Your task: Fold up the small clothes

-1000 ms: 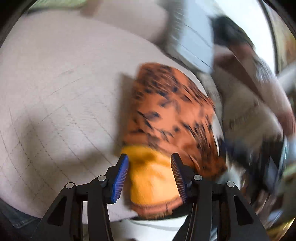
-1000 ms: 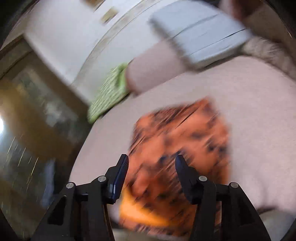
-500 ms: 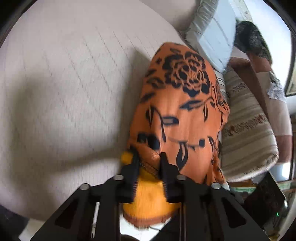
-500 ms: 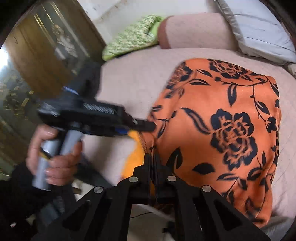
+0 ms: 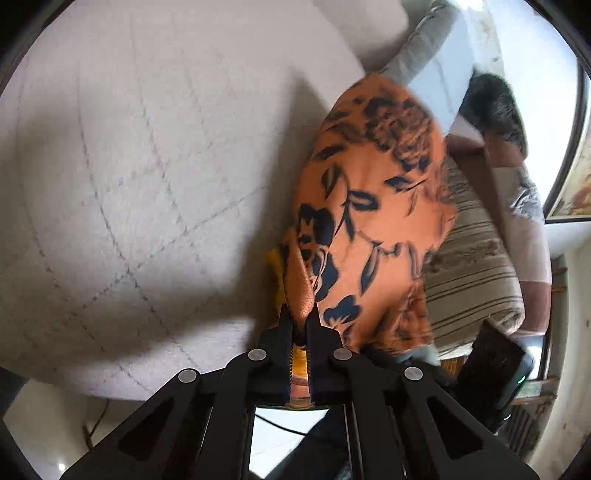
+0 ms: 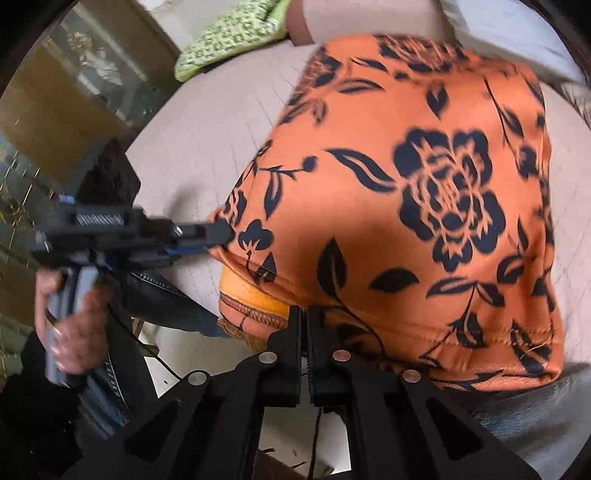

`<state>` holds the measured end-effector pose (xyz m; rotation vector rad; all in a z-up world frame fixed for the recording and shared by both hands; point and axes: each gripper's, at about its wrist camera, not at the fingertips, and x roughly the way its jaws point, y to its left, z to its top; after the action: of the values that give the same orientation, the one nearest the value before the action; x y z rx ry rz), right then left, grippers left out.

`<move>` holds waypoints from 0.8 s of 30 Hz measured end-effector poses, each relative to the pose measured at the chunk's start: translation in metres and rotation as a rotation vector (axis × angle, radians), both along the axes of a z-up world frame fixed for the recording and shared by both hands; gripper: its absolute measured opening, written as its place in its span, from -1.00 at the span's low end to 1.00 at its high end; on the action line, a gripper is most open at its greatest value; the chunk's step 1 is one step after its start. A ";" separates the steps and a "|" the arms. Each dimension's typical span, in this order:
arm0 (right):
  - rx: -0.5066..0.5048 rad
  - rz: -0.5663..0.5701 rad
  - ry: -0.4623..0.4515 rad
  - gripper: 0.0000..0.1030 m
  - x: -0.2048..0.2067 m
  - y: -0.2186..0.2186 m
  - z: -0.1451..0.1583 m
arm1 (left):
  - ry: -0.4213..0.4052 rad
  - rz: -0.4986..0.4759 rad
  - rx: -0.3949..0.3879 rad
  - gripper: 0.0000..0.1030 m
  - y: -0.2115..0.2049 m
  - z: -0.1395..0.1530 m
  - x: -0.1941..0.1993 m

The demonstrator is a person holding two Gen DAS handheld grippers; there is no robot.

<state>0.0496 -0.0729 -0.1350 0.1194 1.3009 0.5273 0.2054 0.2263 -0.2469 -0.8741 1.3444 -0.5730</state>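
An orange garment [image 5: 373,206] with a dark flower print and a yellow lining lies on a beige quilted cushion [image 5: 140,177]. My left gripper [image 5: 299,315] is at the garment's near left corner, its jaws closing tight on a pinched fold of the hem. The right wrist view shows the same garment [image 6: 424,206] spread wide. My right gripper [image 6: 304,312] is shut on its near hem, beside the yellow lining [image 6: 255,295]. The left gripper [image 6: 218,232] also shows there at the garment's left edge, held by a hand [image 6: 70,332].
A green patterned cushion [image 6: 229,33] lies at the far end of the seat. A grey pillow [image 5: 436,62] and a striped cushion [image 5: 472,273] flank the garment on the right. A dark device [image 5: 495,373] sits by the seat edge. A glass-fronted cabinet [image 6: 55,110] stands left.
Both grippers came down from open above the garment and shut on its near hem. The left one pinched the corner last, and the fabric there has bunched up.
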 end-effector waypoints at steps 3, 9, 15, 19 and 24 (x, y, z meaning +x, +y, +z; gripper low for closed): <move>0.073 -0.061 0.000 -0.83 0.004 -0.012 0.005 | -0.049 0.003 -0.014 -0.91 0.000 0.009 0.000; 0.184 -0.280 -0.153 0.35 0.041 -0.072 0.048 | -0.010 0.012 -0.038 -0.90 0.002 -0.005 -0.004; 0.147 -0.537 -0.102 -0.40 0.122 -0.143 0.004 | -0.056 0.027 -0.046 -0.94 0.013 -0.005 -0.012; 0.153 -0.544 -0.125 -0.87 0.120 -0.147 0.003 | -0.229 0.043 -0.037 -0.95 0.018 0.042 -0.027; 0.107 -0.608 -0.080 -0.87 0.119 -0.149 -0.012 | -0.084 -0.057 0.085 -0.93 -0.004 -0.004 -0.022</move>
<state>0.1688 -0.2215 -0.1470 0.5572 1.0865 0.0776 0.1833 0.2223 -0.2509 -0.7362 1.3112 -0.5864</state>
